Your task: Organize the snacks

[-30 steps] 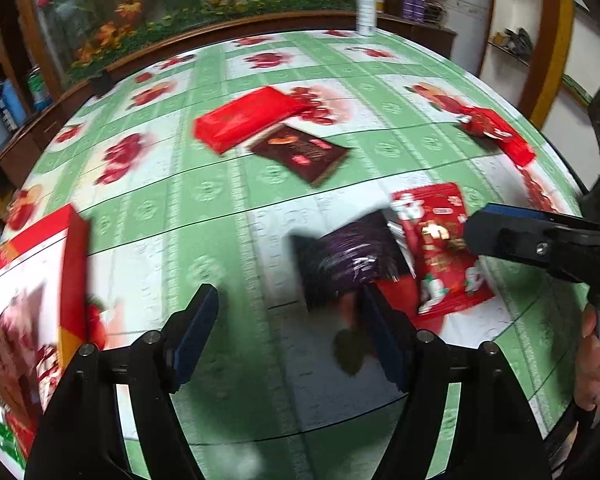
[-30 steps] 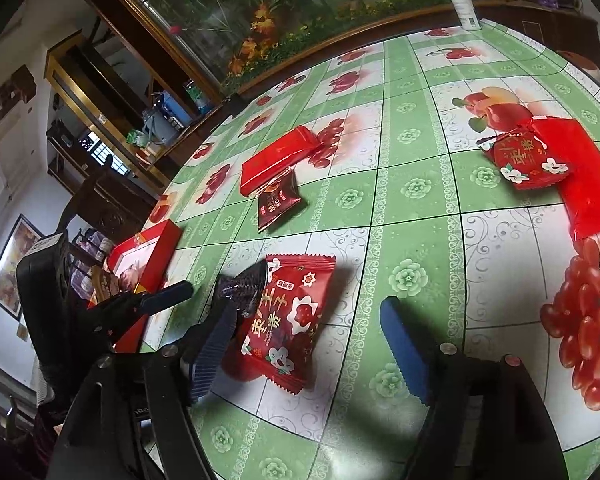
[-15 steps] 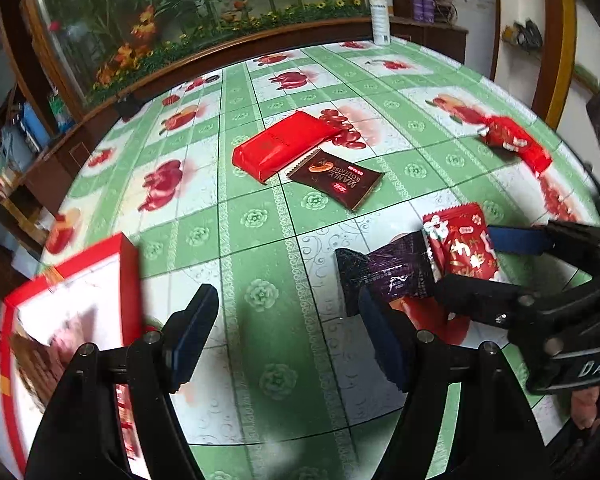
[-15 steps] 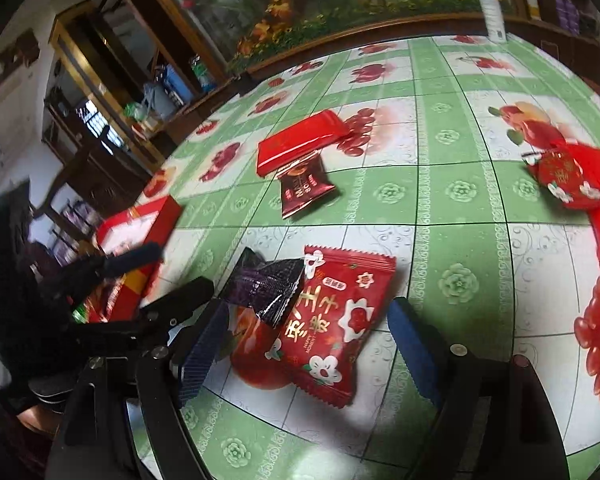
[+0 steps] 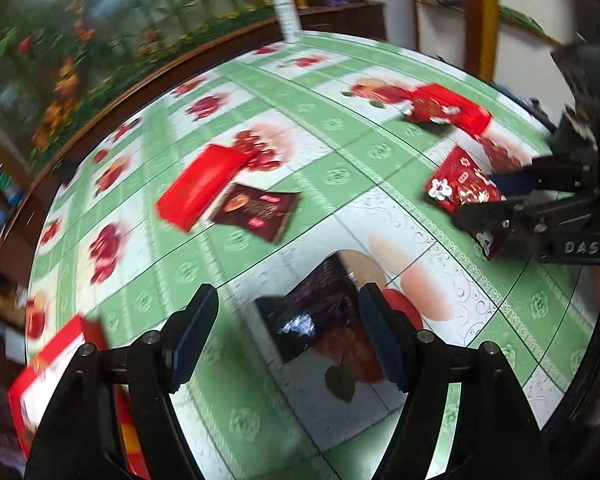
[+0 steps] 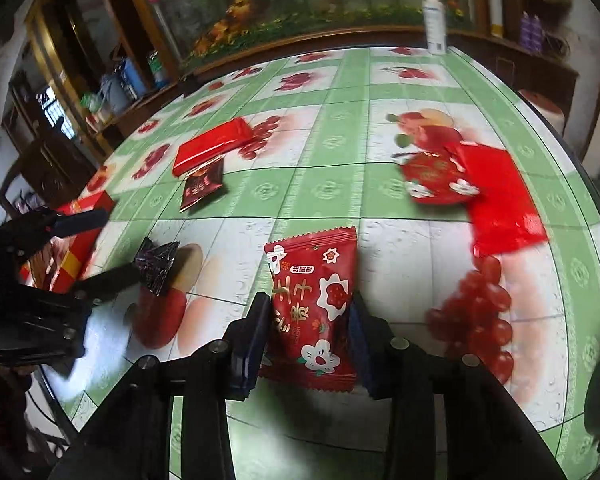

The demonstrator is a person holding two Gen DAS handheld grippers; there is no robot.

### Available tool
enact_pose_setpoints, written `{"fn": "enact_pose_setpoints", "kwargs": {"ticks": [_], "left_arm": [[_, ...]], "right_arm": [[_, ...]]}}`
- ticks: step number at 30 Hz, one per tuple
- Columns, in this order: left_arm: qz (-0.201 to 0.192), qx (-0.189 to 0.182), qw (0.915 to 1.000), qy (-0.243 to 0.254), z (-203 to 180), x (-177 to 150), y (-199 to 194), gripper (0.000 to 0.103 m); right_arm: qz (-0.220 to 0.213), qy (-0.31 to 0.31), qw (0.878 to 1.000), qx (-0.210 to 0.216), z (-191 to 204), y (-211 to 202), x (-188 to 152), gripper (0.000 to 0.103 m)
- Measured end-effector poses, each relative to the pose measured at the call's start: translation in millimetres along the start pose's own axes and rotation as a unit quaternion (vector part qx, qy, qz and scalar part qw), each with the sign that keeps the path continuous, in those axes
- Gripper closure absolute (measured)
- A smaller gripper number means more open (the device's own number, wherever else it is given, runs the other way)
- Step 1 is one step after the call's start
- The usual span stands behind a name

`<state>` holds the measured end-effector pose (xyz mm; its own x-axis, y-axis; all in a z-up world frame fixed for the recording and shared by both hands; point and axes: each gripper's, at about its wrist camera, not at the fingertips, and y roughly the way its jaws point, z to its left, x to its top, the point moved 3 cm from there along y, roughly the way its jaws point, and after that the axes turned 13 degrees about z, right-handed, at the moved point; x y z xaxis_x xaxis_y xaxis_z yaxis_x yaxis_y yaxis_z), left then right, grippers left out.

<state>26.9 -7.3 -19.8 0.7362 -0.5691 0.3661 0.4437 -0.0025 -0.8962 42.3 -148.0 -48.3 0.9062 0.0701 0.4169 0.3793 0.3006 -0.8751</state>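
Observation:
My right gripper (image 6: 308,336) is shut on a red flower-print snack packet (image 6: 314,300), gripping its two long sides; the packet also shows in the left wrist view (image 5: 464,192). My left gripper (image 5: 288,332) is open, its fingers on either side of a dark purple snack packet (image 5: 312,312) lying on the table, also in the right wrist view (image 6: 156,266). A red open box (image 5: 60,368) lies at the near left edge, also in the right wrist view (image 6: 76,248).
On the green flowered tablecloth (image 6: 320,188) lie a flat red box (image 6: 212,150), a brown chocolate packet (image 6: 202,188), a red pouch (image 6: 436,178) and a red flat packet (image 6: 500,200). A white spray bottle (image 6: 434,20) stands at the far edge.
My right gripper has closed on the red flower-print packet. My left gripper has swung over the purple packet, which now lies between its open fingers.

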Motion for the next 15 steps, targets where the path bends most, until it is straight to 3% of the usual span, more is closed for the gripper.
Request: {"fn": "enact_pose_setpoints", "kwargs": {"ticks": [5,7,11,15], "left_arm": [[0.011,-0.036,0.9993,0.004,0.1,11.1,15.6,0.031],[0.02,-0.049,0.9986,-0.01,2.6,11.3,23.5,0.031],[0.042,-0.101,0.9917,-0.068,11.6,3.1,35.0,0.029],[0.028,-0.091,0.9897,-0.107,16.8,-8.1,30.5,0.03]], "right_arm": [[-0.001,0.001,1.0,0.017,0.5,-1.1,0.2,0.058],[-0.003,0.011,0.999,0.051,-2.0,-0.5,0.7,0.058],[-0.005,0.024,0.997,0.079,-6.8,-1.3,0.9,0.058],[-0.007,0.032,0.995,0.095,-10.2,-1.5,0.8,0.058]]}}
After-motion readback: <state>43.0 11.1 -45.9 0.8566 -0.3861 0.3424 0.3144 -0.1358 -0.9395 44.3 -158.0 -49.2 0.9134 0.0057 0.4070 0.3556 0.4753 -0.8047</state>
